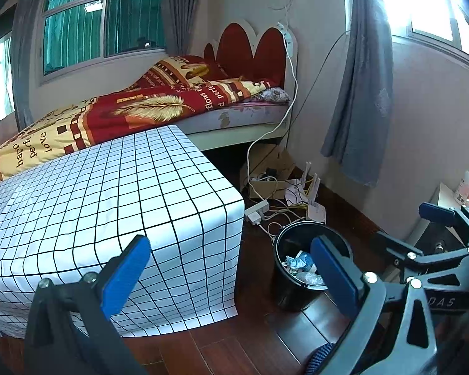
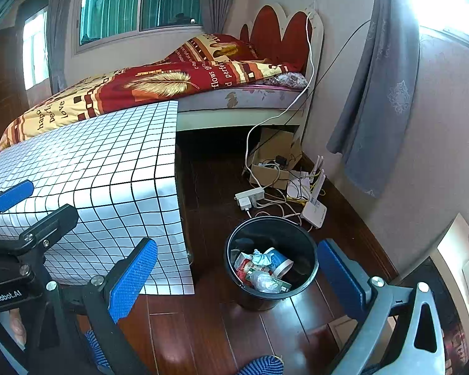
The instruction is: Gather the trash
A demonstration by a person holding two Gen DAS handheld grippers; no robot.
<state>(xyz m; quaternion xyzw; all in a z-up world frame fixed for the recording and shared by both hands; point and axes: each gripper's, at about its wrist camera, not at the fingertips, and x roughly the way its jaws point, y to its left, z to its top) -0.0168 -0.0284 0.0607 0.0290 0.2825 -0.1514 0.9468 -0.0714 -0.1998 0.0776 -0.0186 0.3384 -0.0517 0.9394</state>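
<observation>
A black trash bin [image 2: 270,297] stands on the wooden floor beside the table; it holds crumpled paper, wrappers, a cup and a plastic bag [image 2: 262,268]. It also shows in the left wrist view [image 1: 292,293]. My right gripper [image 2: 237,268] is open and empty, held above the floor in front of the bin. My left gripper [image 1: 231,268] is open and empty, to the left of the bin near the table's corner. The right gripper shows at the right edge of the left wrist view [image 1: 434,218]. The left gripper shows at the left edge of the right wrist view [image 2: 14,195].
A table with a white grid cloth [image 2: 93,168] stands left of the bin. Behind it is a bed with a red and yellow quilt [image 2: 159,84]. A power strip [image 2: 250,197], cables, a cardboard box [image 2: 272,168] and a white router [image 2: 314,209] lie on the floor by the wall.
</observation>
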